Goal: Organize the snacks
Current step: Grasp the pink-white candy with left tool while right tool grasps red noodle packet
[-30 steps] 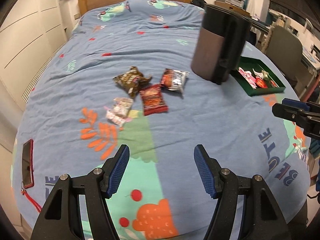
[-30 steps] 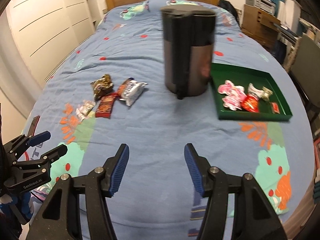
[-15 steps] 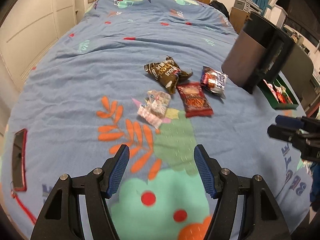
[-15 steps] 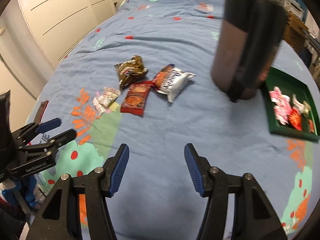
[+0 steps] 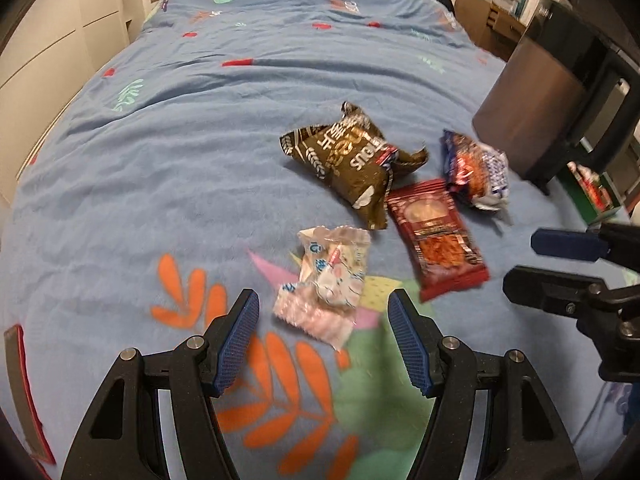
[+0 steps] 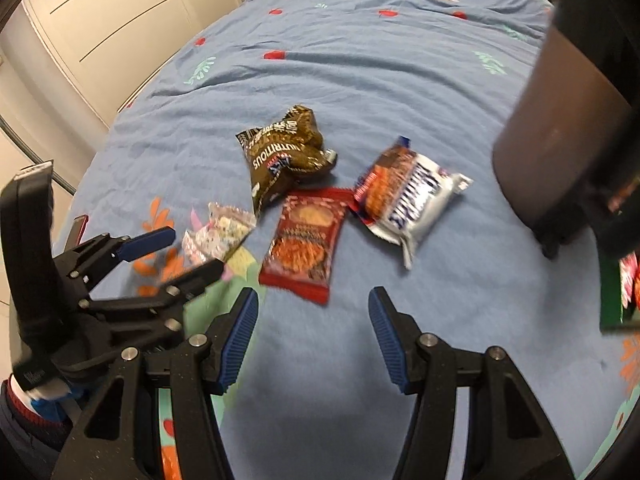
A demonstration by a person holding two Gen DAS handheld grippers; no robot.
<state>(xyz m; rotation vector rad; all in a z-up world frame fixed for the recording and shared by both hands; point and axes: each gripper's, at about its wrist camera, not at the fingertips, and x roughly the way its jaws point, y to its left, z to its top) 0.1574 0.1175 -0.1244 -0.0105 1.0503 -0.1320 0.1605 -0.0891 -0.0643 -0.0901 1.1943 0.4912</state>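
Observation:
Several snacks lie on the blue bedspread. A clear pink-white candy bag point(image 5: 326, 280) lies just ahead of my open left gripper point(image 5: 322, 320), between its fingertips. A brown packet point(image 5: 346, 160), a red packet point(image 5: 436, 240) and a silver-blue bar pack point(image 5: 478, 170) lie beyond. In the right wrist view the red packet point(image 6: 306, 238) lies just ahead of my open, empty right gripper point(image 6: 312, 320), with the brown packet point(image 6: 284, 152), the bar pack point(image 6: 408, 196) and the candy bag point(image 6: 220, 232) around it. The left gripper point(image 6: 176, 252) shows at the left, over the candy bag.
A tall dark bin point(image 5: 548, 112) stands at the right, also seen in the right wrist view point(image 6: 568, 128). A green tray point(image 6: 612, 292) with snacks lies behind it. A red phone point(image 5: 20, 384) lies at the bed's left edge. A white wardrobe stands at the left.
Both grippers have moved forward and down toward the snack pile. The left now frames the candy bag; the right is close to the red packet. Both stay open.

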